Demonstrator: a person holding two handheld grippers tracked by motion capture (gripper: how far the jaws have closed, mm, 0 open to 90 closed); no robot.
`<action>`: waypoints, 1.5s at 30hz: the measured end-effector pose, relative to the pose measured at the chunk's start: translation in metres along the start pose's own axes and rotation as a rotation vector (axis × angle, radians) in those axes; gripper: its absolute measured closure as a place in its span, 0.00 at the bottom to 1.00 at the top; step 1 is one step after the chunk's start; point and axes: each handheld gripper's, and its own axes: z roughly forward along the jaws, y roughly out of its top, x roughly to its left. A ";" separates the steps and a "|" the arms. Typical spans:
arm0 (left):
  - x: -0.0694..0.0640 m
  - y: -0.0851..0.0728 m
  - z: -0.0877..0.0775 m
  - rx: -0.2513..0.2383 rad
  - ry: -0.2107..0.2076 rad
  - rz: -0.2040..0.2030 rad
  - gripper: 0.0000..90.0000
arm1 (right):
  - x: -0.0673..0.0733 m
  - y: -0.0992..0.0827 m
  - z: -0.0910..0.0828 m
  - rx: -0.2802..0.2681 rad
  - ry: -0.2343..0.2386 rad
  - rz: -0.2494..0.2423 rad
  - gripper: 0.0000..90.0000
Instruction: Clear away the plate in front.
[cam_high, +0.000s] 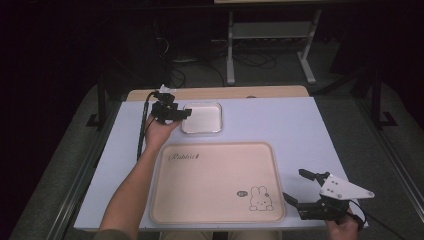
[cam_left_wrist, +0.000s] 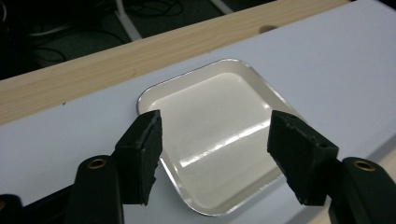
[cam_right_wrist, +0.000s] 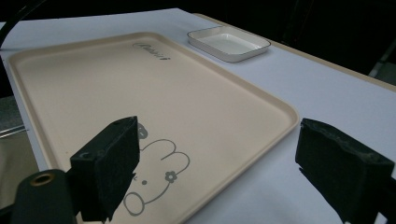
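Observation:
A small white square dish (cam_high: 201, 117) sits on the white table top behind a large beige tray (cam_high: 217, 182) printed with a rabbit. My left gripper (cam_high: 176, 113) hovers at the dish's left edge; its jaws stand open above the dish (cam_left_wrist: 219, 135) with nothing between them. My right gripper (cam_high: 299, 186) is at the front right, just off the tray's right edge, open and empty. In the right gripper view the tray (cam_right_wrist: 140, 93) lies ahead and the dish (cam_right_wrist: 229, 43) lies beyond it.
A strip of bare wood (cam_high: 215, 93) runs along the table's far edge. Beyond the table are a dark floor, cables and the white legs of another desk (cam_high: 230, 50). The white table top (cam_high: 295, 130) lies open to the right of the dish.

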 end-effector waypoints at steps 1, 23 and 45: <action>0.003 -0.001 0.004 0.008 -0.001 -0.017 0.42 | 0.000 0.000 0.000 0.002 -0.001 -0.003 0.14; 0.026 -0.026 0.051 0.218 0.025 -0.185 0.69 | -0.001 -0.001 -0.003 0.001 -0.003 0.000 0.14; 0.035 -0.039 0.058 0.188 -0.055 -0.433 0.99 | -0.002 -0.001 -0.002 0.000 0.006 0.000 0.14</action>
